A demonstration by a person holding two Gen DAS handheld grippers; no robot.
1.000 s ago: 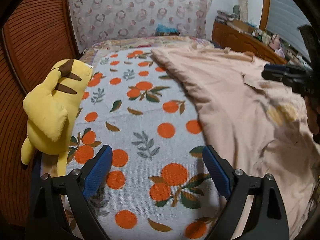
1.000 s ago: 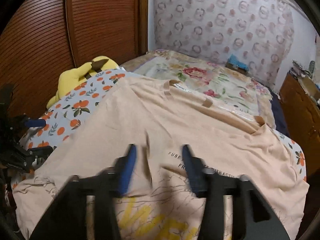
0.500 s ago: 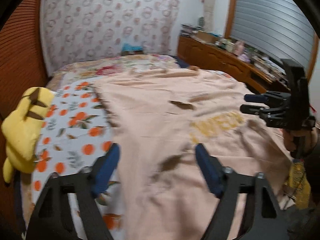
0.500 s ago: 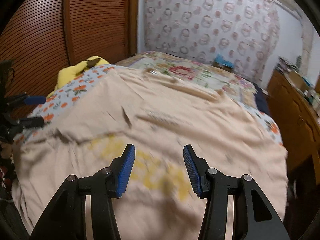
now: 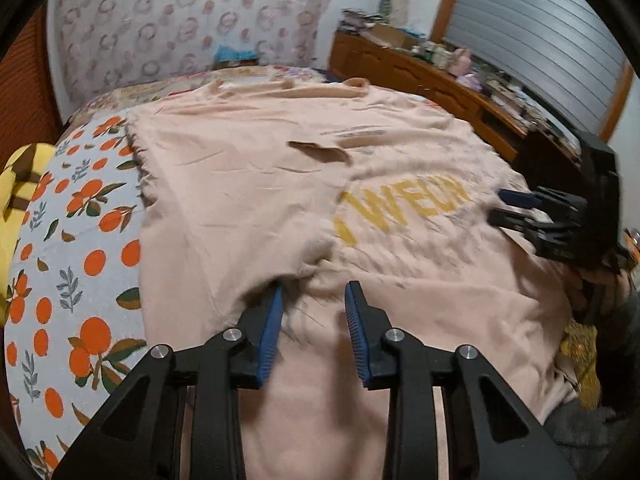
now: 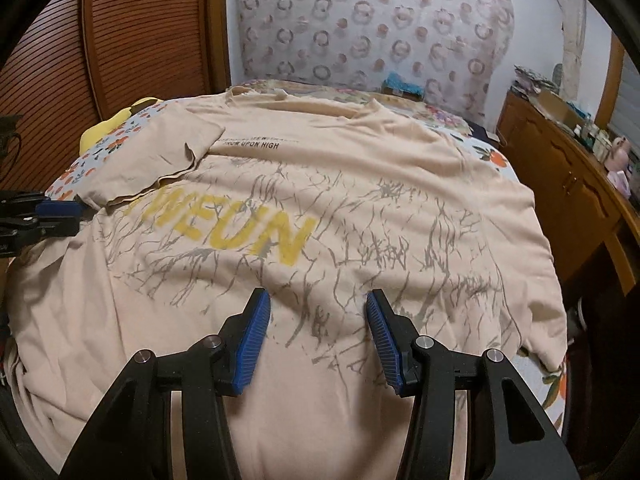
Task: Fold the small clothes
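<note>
A peach T-shirt with yellow letters and grey line print lies spread face up across the bed; it also shows in the right wrist view, with its left sleeve folded in over the chest. My left gripper is open, low over the shirt's hem area, jaws partly closed in. My right gripper is open and empty above the lower print. The right gripper shows at the right in the left wrist view; the left gripper shows at the left edge in the right wrist view.
A white blanket with orange fruit print covers the bed's left side. A yellow plush toy lies against the brown slatted wall. A wooden dresser with clutter stands along the right. A floral sheet lies beyond the shirt.
The left gripper swung right from the fruit blanket onto the shirt and its jaws narrowed. The right gripper pulled back toward the hem. The shirt now lies flatter and more spread.
</note>
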